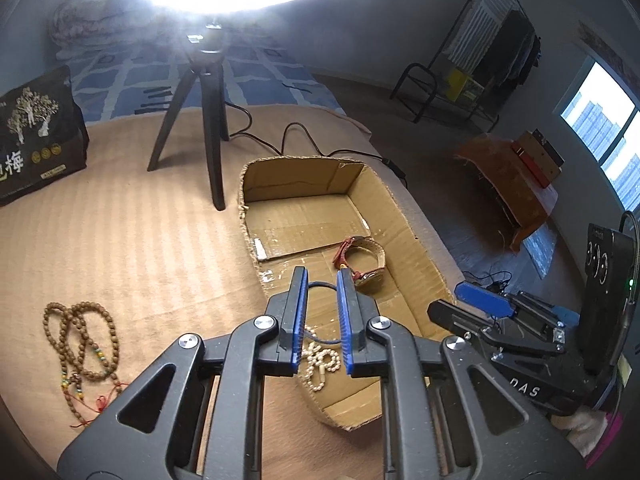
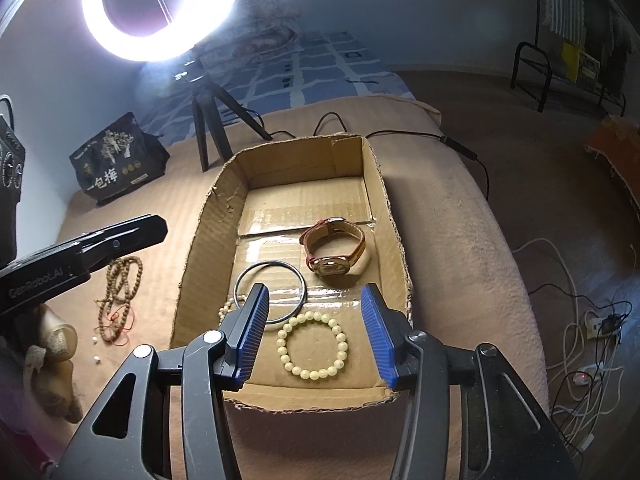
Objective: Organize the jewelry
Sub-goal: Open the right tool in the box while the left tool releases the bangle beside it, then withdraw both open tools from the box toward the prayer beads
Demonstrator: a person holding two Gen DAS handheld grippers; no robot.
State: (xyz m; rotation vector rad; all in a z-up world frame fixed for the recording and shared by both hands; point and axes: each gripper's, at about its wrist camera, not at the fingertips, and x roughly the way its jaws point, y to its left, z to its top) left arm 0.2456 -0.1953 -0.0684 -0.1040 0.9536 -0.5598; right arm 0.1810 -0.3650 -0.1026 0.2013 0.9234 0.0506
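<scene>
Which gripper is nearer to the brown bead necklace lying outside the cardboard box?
Left. The left gripper hangs over the box's near-left corner, beside the brown bead necklace. The right gripper hangs further right, over the pale bead bracelet.

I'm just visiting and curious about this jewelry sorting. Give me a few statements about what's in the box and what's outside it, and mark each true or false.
1. The watch lies inside the cardboard box. True.
2. The pale bead bracelet is clamped in the right gripper. False: it lies flat on the box floor, and the jaws stand apart on either side without touching it.
3. The brown bead necklace is in the box. False: it lies on the tan bedding beside the box.
4. A metal bangle lies in the box next to the bracelet. True.
5. The ring light is switched off. False: it glows brightly.
</scene>
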